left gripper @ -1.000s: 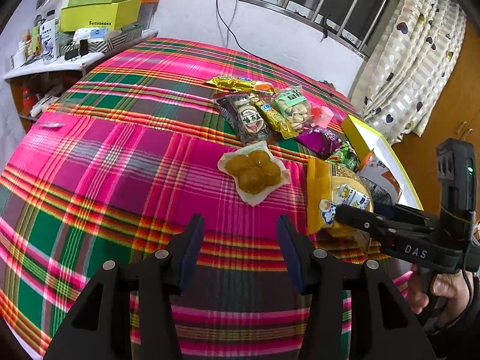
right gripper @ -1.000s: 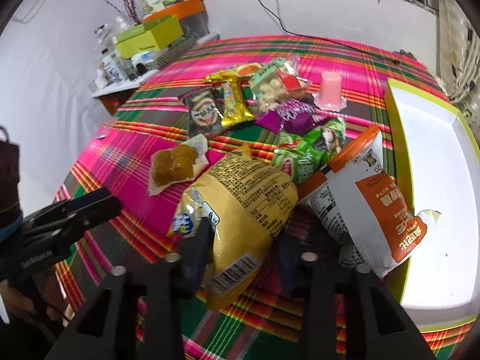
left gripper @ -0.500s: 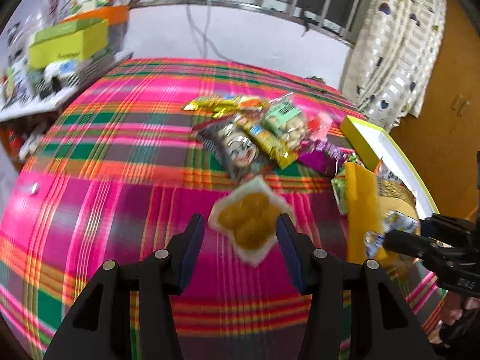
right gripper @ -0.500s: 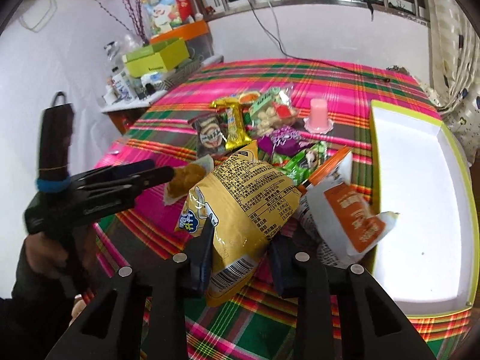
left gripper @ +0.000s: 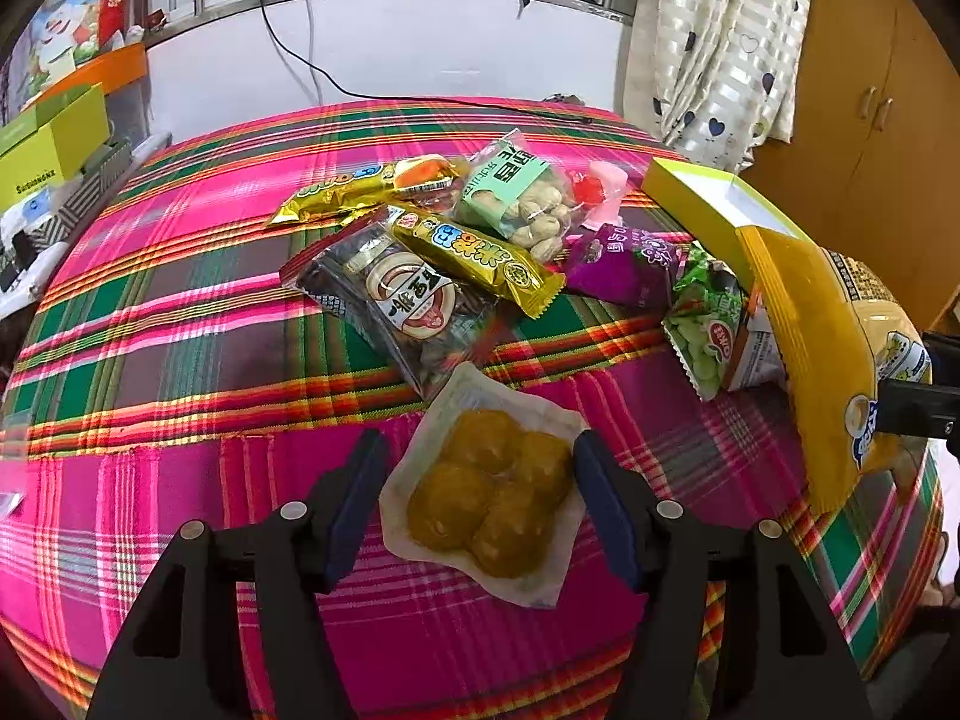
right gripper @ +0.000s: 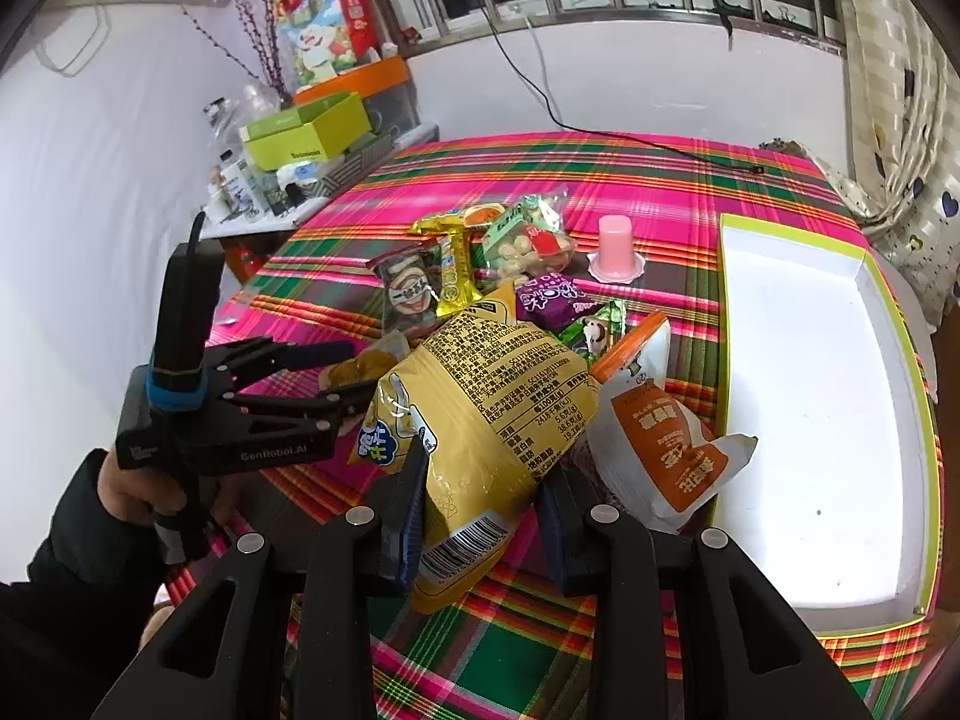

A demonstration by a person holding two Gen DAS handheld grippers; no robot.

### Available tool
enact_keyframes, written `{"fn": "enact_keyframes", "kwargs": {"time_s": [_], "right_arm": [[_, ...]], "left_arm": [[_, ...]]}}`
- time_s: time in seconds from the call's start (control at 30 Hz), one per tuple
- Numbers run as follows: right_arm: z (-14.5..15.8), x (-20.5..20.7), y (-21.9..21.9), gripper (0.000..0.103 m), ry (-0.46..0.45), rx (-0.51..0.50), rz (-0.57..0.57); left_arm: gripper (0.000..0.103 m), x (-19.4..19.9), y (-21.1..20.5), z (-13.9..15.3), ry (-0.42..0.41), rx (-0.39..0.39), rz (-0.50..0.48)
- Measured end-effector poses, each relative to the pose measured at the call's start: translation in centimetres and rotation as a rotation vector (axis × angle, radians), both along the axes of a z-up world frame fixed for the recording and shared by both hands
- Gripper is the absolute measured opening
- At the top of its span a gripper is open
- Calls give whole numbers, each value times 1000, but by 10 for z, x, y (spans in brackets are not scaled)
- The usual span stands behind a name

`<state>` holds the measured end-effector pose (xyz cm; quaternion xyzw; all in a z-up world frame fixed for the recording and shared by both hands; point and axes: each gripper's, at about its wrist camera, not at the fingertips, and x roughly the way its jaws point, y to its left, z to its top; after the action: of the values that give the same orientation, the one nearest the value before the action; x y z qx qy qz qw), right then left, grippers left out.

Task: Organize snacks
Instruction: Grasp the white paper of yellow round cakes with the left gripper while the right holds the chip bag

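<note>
While the jaws of the left gripper [left gripper: 477, 480] are opening wide, a clear pack of four yellow cakes [left gripper: 489, 492] is framed between them, flat on the plaid cloth [left gripper: 180, 312], with no pad seen touching it. At twelve o'clock from the cakes, a dark packet [left gripper: 402, 300] is overlapped by a gold bar [left gripper: 474, 255]; a peanut bag [left gripper: 522, 204] and a pink jelly cup [right gripper: 617, 243] are seen beyond. At two o'clock, a purple packet [left gripper: 624, 261] and a green packet [left gripper: 705, 330] are crowded together. Over on the right gripper [right gripper: 480, 516], the fingers are held narrow, clamped on the barcode end of a yellow chip bag [right gripper: 492, 414], which is lifted. An orange-and-white bag [right gripper: 660, 438] is pressed against it at three o'clock, blocking the way to the white tray [right gripper: 804, 408], which is laid further out at three o'clock. At nine o'clock, the left gripper is seen just beside the chip bag.
</note>
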<state>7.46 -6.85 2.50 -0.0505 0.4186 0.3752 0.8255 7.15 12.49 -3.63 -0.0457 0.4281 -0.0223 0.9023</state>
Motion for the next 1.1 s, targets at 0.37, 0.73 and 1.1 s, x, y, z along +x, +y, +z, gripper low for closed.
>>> {"fn": "enact_keyframes", "kwargs": {"time_s": [0.37,0.73,1.1], "right_arm": [[2,1,-6,29,-2,4,-11],[3,0,-10,29,-1,6,-19],[7,-7,-25,29,-11,14,-47]], "left_arm": [[67,-5,-25,-1,35,4,-23],[72,-8,-39,-3,32,72,-45],[56,-21,-50,-2,20,68,54]]}}
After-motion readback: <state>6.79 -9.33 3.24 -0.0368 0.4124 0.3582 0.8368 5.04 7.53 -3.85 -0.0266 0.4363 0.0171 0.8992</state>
